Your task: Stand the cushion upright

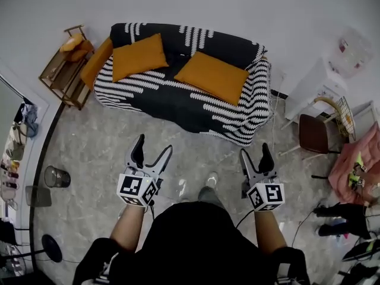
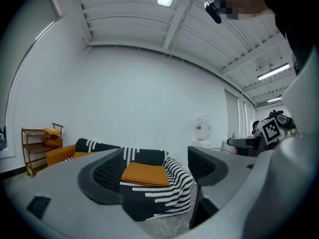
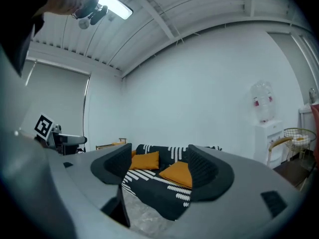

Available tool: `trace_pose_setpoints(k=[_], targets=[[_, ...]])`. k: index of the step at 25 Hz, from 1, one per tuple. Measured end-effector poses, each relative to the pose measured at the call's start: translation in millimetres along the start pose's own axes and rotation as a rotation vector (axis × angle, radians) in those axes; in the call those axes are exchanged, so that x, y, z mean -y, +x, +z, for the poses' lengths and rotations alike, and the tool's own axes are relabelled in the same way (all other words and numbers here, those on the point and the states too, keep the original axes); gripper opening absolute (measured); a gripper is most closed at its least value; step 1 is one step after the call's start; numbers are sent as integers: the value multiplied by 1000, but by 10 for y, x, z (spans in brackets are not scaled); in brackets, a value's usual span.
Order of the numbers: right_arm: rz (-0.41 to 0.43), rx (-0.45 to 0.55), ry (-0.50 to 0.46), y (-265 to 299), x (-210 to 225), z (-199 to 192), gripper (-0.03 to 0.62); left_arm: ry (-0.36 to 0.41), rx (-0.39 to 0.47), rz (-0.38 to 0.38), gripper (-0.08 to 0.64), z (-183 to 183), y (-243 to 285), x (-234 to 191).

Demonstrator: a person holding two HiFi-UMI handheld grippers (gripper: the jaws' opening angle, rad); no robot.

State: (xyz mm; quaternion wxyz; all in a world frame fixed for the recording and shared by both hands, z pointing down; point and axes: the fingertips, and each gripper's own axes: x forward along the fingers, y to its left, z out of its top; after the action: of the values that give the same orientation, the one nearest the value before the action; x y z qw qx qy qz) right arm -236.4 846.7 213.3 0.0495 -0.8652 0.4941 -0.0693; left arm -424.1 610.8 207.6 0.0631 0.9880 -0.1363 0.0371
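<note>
A sofa (image 1: 178,103) under a black-and-white patterned cover stands against the far wall. An orange cushion (image 1: 212,76) lies flat on the right of its seat. A second orange cushion (image 1: 139,56) leans against the backrest at the left, and a third (image 1: 95,61) rests on the left arm. My left gripper (image 1: 153,146) and right gripper (image 1: 255,152) hover over the floor, well short of the sofa, both open and empty. The left gripper view frames the flat cushion (image 2: 144,173) between its jaws. The right gripper view shows the flat cushion (image 3: 178,173) and the leaning one (image 3: 144,161).
A wooden shelf (image 1: 62,67) stands left of the sofa. At the right are a white water dispenser (image 1: 350,49), a brown chair (image 1: 314,134) and pink cloth (image 1: 356,159). A glass jar (image 1: 56,177) sits on the marble floor at the left.
</note>
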Motion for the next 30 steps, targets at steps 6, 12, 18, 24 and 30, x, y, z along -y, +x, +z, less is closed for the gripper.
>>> trace_pose_setpoints(k=[6,12,18,24,30], targets=[[72,23,12,862,325,112,345,2,-12,43,402,57,659,-166],[131,18,54,1756,805,224,324,23,-15,85,402,252,1422,-294],[159,29,134,2283,1227,392,316,7,-4,148,402,344,1982,-430],[111,24,155,2572,1712,390,305,11,-32,162,402,293,2406,-511],[57,0,141,2801,2019,382,294,-11,-68,170,402,173,2813,-773]])
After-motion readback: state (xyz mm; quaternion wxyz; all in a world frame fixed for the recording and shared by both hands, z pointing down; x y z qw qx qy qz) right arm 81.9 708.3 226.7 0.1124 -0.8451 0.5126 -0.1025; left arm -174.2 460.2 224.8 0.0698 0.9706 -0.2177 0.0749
